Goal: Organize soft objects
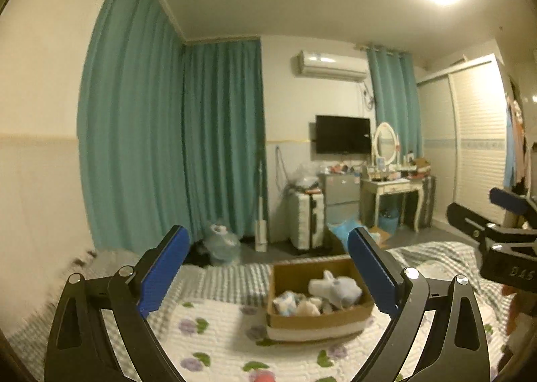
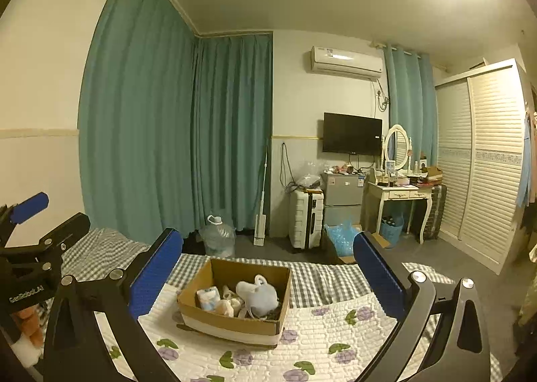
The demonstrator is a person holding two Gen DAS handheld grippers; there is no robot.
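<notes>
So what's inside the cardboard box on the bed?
The cardboard box holds a pale blue-grey plush toy, a white-and-blue soft item and a beige one. Whatever lies beneath them is covered.

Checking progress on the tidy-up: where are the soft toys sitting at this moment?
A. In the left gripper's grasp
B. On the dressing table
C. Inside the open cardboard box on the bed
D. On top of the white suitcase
C: the soft toys lie inside the open cardboard box on the quilt, while the left gripper and right gripper are both open and hold nothing.
</notes>
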